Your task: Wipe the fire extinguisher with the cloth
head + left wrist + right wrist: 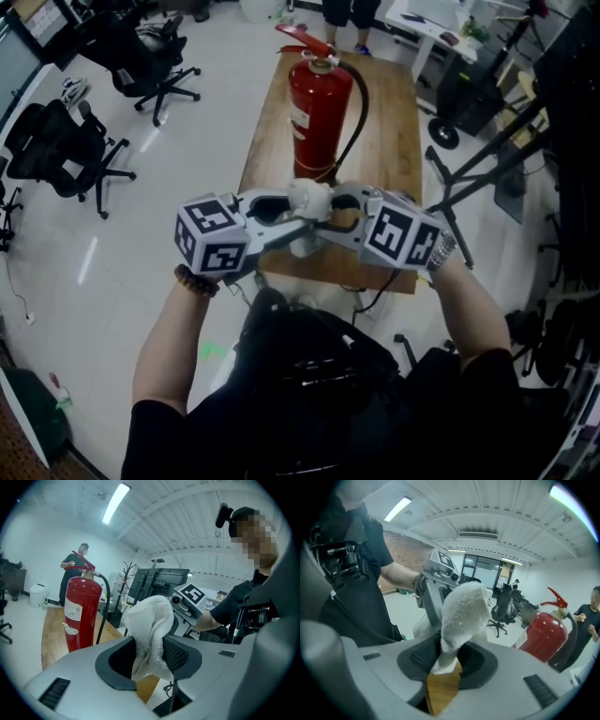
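Observation:
A red fire extinguisher (319,112) with a black hose stands upright on the wooden table (394,122); it also shows in both gripper views (82,611) (543,634). Nearer to me, above the table's front edge, a white cloth (309,197) is bunched between my two grippers, which face each other. My left gripper (298,214) is shut on the cloth (150,630), which fills the gap between its pads. My right gripper (330,211) stands open; the cloth (461,616) hangs between its jaws with room on both sides. Neither gripper touches the extinguisher.
Black office chairs (155,56) stand on the floor at the left. A dark stand with angled legs (478,159) is close to the table's right side. A person (77,564) stands beyond the table's far end. A white desk (436,23) is at the back right.

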The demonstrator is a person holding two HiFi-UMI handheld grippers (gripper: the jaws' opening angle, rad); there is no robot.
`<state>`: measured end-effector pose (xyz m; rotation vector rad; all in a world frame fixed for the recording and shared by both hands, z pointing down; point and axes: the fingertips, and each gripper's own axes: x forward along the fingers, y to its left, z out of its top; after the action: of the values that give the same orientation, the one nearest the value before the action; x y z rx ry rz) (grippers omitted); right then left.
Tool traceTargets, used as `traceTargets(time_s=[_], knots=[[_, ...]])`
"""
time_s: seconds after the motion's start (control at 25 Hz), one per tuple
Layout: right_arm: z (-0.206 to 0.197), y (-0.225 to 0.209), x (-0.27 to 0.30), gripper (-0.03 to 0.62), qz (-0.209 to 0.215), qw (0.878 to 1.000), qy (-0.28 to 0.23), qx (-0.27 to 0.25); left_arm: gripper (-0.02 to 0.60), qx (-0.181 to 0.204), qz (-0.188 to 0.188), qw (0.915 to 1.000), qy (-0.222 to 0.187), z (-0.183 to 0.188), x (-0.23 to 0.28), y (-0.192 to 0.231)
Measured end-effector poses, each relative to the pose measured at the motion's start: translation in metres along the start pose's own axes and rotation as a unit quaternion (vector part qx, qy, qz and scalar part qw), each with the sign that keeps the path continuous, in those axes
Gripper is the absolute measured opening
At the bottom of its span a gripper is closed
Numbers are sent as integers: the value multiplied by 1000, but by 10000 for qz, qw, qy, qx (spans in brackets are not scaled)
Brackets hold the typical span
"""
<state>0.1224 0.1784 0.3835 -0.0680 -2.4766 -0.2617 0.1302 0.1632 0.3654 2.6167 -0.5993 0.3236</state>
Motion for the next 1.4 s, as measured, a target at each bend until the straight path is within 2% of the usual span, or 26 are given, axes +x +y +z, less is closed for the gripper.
traceTargets(time_s=[0.2,0.4,0.56,0.72,0.92,1.4], knots=[[-7,-20,-3,178,-364,9988,-10,334,151,395,800,9959,150,8,-6,14],[-9,-48,-14,172,-1190,9909,-116,615,150,527,1499,9872,133,16,-21,32],[-11,-66,-20,95,-1673,9821,-223,835,152,666,2105,9753,36,28,-38,50],[-14,-70,-16,40,-1807,9781,-309,989,152,568,2532,9657,-120,32,-57,65],[-12,-76,-17,29,-1877,9750,-439,1108,152,491,2667,9624,-144,32,-58,68],[-2,-91,-26,29,-2004,9700,-704,1181,150,656,2840,9564,-194,59,-54,77]])
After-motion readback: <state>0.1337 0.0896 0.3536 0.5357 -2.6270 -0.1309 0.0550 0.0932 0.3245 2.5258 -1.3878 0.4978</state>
